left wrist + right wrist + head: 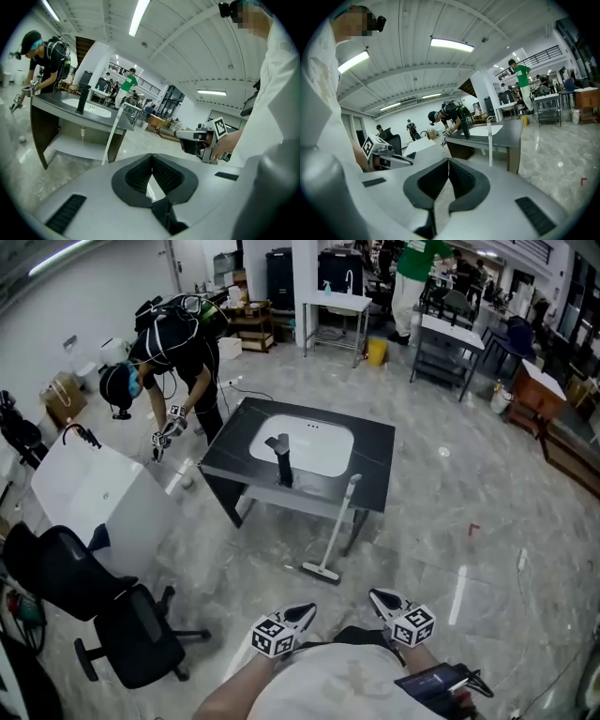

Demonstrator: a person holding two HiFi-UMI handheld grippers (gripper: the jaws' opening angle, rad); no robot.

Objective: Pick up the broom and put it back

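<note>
Shut tight on nothing: left gripper (302, 612), right gripper (381, 597). Well off toward twelve o'clock, white broom (337, 529) leaning on the sink table (379, 461). Probably light, stiff, slick-handled; best pinched mid-handle, firmly.

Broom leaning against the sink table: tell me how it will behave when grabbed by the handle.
The broom probably feels light: its white handle is thin, its head small. It only leans on the dark table edge, so a sideways nudge would likely topple it. The straight handle looks stiff, though gripped high, the head may swing.
</note>
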